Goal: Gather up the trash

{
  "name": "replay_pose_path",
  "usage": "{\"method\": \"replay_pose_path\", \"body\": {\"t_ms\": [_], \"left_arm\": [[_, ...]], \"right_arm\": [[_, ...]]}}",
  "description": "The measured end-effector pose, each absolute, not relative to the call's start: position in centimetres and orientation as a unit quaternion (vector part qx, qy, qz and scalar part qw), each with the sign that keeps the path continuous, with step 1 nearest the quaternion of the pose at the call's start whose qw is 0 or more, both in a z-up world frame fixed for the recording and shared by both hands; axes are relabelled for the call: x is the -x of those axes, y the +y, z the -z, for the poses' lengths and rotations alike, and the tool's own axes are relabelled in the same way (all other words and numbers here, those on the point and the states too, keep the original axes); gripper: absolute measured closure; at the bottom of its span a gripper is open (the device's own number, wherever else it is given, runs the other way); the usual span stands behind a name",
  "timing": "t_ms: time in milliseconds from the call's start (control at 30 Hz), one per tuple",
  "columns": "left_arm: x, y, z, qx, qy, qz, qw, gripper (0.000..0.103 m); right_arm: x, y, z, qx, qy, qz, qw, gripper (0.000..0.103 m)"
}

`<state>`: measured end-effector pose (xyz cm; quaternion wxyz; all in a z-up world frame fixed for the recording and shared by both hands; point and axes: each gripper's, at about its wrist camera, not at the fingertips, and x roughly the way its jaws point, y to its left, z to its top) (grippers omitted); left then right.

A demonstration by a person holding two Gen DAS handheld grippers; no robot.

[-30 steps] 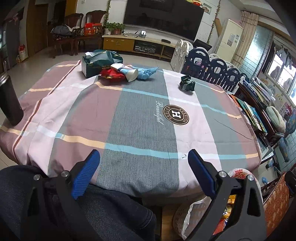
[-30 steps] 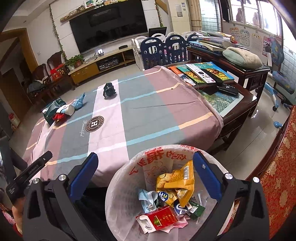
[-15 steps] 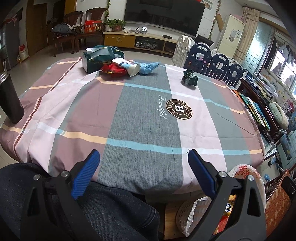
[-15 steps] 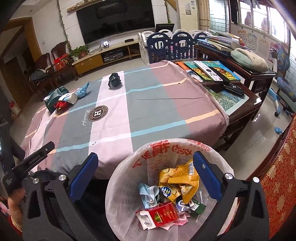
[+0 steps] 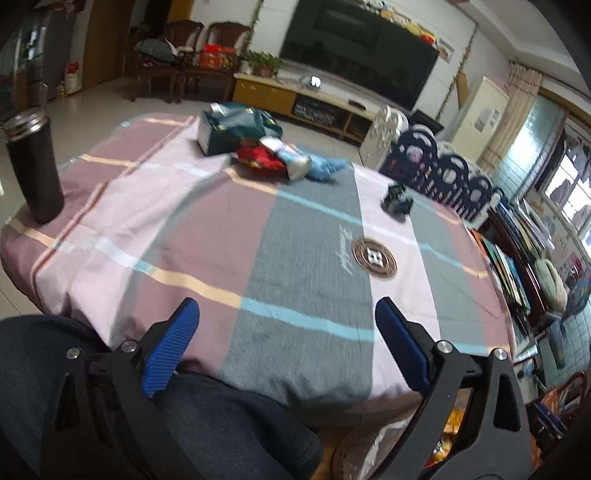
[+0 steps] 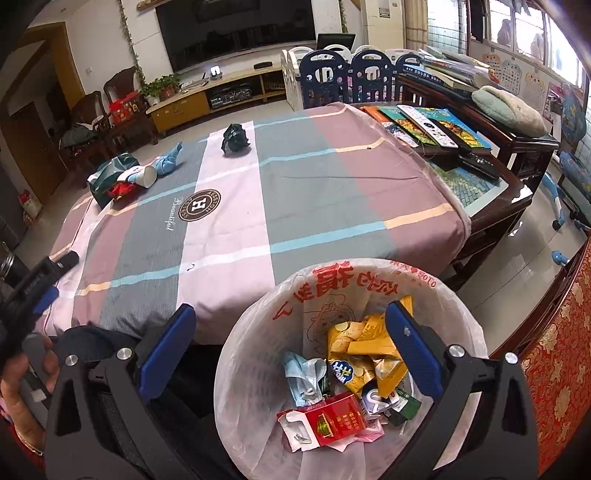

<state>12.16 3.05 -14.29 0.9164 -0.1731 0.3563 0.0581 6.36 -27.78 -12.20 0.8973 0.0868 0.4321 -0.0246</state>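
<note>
Both tongs spread, empty: left tongs (image 5: 286,332) over tablecloth (image 5: 295,258), right tongs (image 6: 290,328) above bin (image 6: 258,332).

A home's living room: a big wall-mounted television (image 6: 236,29) above a low media cabinet (image 6: 207,96), wooden armchairs (image 5: 184,48) far left, a child's playpen fence (image 6: 354,74), and a cloth-covered tabletop (image 6: 314,184) beside stacked books (image 6: 424,122).

Your bin (image 6: 258,332) stands at the near edge of the bench (image 6: 314,192), right of your knees, with wrappers (image 6: 365,354) and a carton (image 6: 328,421) inside. Far across the bench to your left, a bag (image 5: 236,127), a cup (image 5: 291,162) and a rag (image 5: 325,168) lie bunched together. A crumpled wad (image 5: 397,199) lies apart to their right. A flask (image 5: 35,170) stands at the bench's left edge.
</note>
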Motion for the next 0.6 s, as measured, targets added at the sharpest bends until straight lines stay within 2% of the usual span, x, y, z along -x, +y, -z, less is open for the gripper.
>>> {"method": "replay_pose_path", "body": {"t_ms": [600], "left_arm": [[-12.9, 4.1, 15.3, 0.160, 0.384, -0.084, 0.905, 0.007]], "right_arm": [[-6.9, -25.5, 12.8, -0.072, 0.443, 0.007, 0.894, 0.003]]}}
